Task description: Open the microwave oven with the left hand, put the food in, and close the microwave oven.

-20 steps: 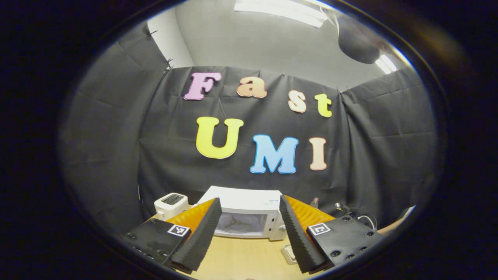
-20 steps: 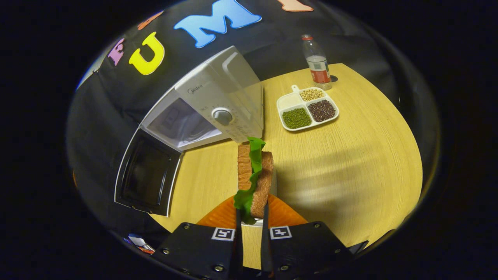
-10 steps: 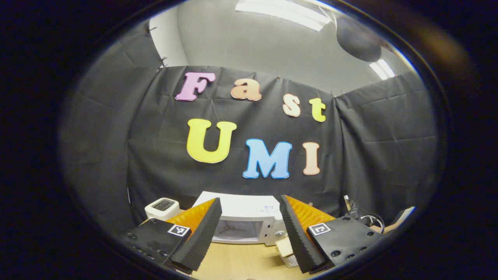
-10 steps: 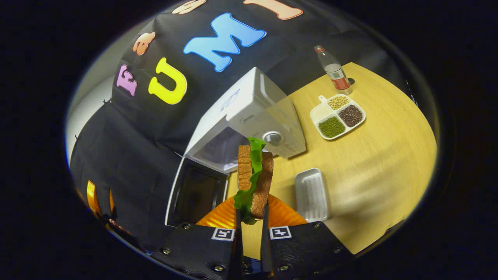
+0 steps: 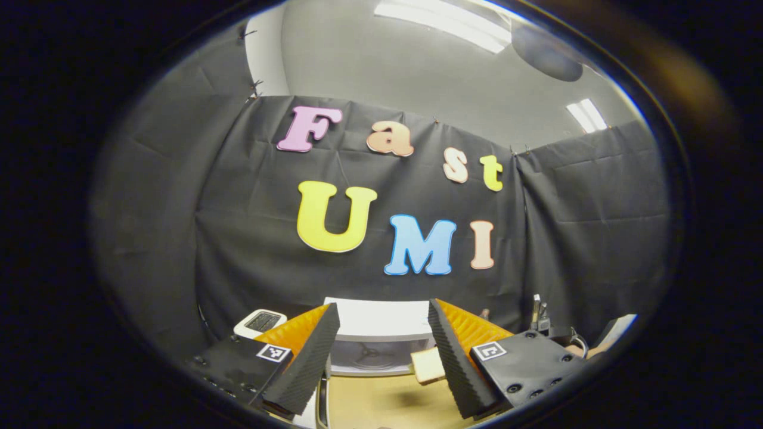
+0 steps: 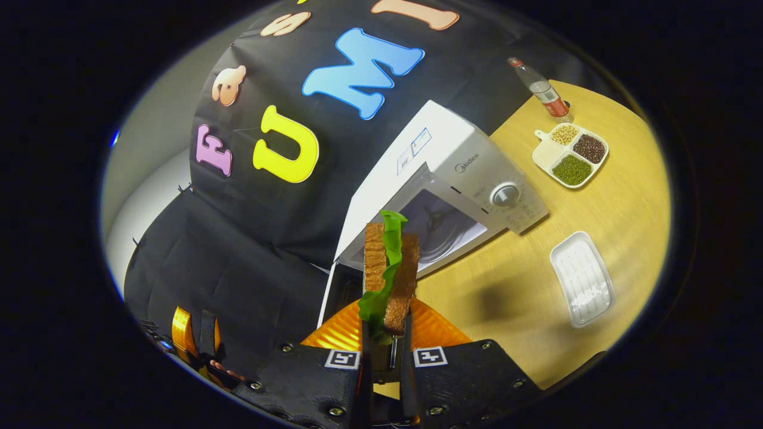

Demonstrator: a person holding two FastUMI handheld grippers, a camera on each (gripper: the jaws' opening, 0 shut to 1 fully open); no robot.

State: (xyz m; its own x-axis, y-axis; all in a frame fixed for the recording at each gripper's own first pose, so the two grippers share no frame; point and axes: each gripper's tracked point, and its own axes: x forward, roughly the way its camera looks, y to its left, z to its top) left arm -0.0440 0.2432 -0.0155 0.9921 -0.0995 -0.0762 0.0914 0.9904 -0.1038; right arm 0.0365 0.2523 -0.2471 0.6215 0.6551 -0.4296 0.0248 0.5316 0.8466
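Sandwich upright before the open microwave oven [image 6: 453,196]
The right tongs [image 6: 385,351] are gripping a brown-bread, green-lettuce sandwich [image 6: 388,271]; the left tongs [image 5: 381,351] are gaping empty.

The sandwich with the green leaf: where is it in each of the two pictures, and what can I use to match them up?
Left gripper view: sandwich low, right of centre, before the microwave opening.
Right gripper view: sandwich centre, upright, clamped in the right gripper.
Shared landmark: the white microwave, door open.
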